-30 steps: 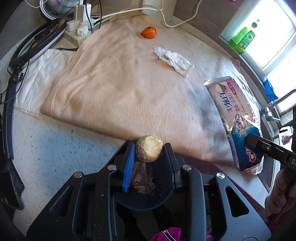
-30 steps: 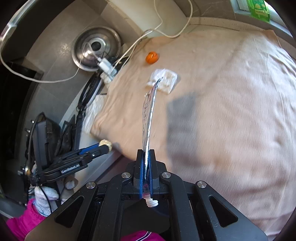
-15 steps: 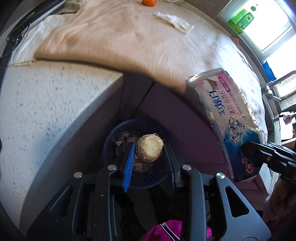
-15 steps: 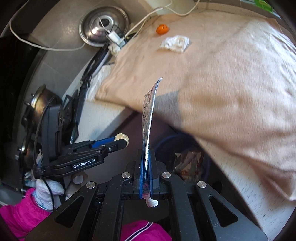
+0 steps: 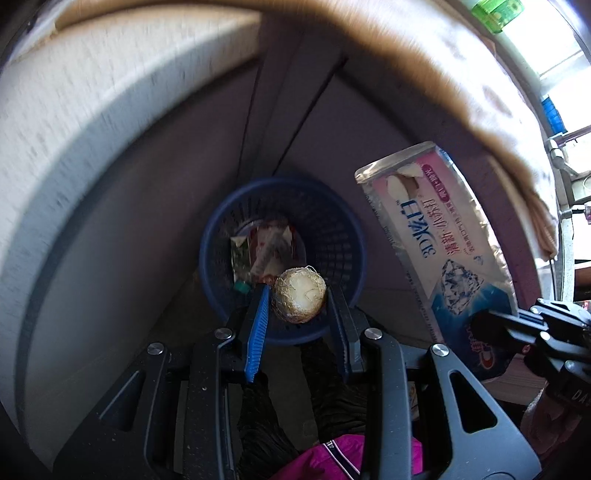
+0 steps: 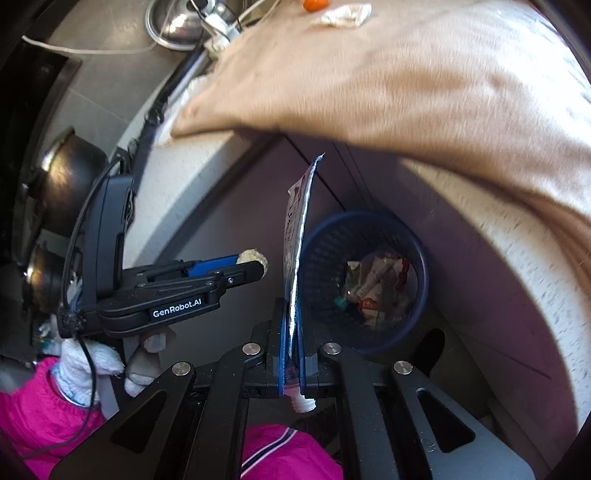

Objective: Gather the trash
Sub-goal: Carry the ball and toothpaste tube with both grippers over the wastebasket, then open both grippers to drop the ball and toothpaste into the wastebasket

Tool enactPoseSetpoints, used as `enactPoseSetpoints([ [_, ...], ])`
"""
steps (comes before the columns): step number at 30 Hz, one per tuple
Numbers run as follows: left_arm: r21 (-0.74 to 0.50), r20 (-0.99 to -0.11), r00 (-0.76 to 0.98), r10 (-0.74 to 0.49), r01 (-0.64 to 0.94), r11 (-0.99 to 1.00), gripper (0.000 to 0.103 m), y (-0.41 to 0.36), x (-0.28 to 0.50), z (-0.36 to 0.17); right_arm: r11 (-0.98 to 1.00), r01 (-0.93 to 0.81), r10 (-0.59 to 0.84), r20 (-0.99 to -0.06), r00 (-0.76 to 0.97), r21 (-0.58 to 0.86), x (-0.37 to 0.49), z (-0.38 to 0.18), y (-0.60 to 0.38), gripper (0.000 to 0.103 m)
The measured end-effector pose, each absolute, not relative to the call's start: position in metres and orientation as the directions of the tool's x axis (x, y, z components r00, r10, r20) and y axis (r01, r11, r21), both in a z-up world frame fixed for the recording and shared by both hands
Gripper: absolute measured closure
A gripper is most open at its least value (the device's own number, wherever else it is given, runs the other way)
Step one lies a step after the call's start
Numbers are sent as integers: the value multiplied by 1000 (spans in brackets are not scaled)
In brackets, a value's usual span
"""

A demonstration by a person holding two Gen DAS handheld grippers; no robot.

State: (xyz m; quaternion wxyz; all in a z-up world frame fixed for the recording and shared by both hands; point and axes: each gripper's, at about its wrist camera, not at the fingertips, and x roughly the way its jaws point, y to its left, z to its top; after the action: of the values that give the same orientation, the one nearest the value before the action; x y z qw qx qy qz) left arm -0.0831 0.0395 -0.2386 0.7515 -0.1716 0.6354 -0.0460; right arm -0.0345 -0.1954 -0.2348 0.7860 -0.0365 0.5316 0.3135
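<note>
Fibrous round husk ball point(image 5: 299, 295) pinched in left gripper point(image 5: 298, 301) over blue mesh basket point(image 5: 332, 236). Right gripper point(image 6: 292, 354) clamps flattened foil toothpaste tube point(image 6: 297, 236), long axis upright, threaded nozzle down.

My left gripper point(image 5: 299, 295) holds a fibrous ball point(image 5: 299, 300) over the near rim of the waste basket point(image 5: 332, 229), which stands on the floor below the counter edge point(image 5: 110, 122) with wrappers point(image 5: 264, 249) lying in its bottom. To the right, my right gripper point(image 6: 292, 325) pinches the neck end of a flattened toothpaste tube point(image 5: 439, 240), its tail pointing up beside the basket. Behind and above, a cloth point(image 6: 406, 74) covers the counter, with a crumpled tissue point(image 6: 343, 14) lying on its far part.
</note>
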Motion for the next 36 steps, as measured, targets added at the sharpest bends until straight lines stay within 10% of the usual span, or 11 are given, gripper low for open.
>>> enactPoseSetpoints([
  [36,-225,-974,38,-222,-202,953,72,37,-69,-328,865,-481,271,-939,211,142,10,-320,-181,100],
])
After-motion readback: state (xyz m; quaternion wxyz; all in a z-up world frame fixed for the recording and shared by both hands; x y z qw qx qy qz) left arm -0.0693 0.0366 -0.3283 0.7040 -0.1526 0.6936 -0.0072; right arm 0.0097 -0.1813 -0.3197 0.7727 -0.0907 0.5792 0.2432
